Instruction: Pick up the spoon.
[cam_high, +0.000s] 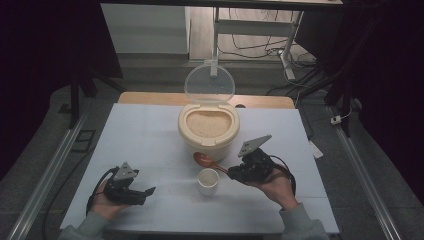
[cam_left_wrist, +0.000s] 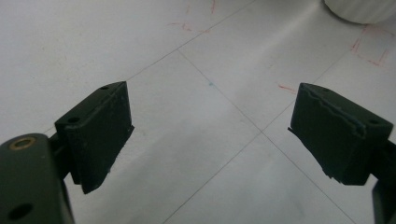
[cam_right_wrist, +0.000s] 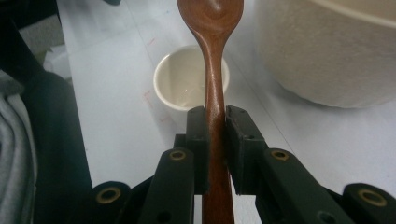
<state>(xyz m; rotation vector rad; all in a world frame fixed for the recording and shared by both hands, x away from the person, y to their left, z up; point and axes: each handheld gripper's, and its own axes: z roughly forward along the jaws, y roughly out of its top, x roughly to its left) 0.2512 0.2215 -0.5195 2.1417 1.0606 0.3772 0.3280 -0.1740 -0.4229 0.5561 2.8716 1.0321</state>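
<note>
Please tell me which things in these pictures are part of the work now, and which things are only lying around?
Part of the work:
- wooden spoon, clamped in the right gripper
- small white cup
- open rice container

Only around:
- left gripper, open and holding nothing
- cables on the floor
- metal frame behind the table
</note>
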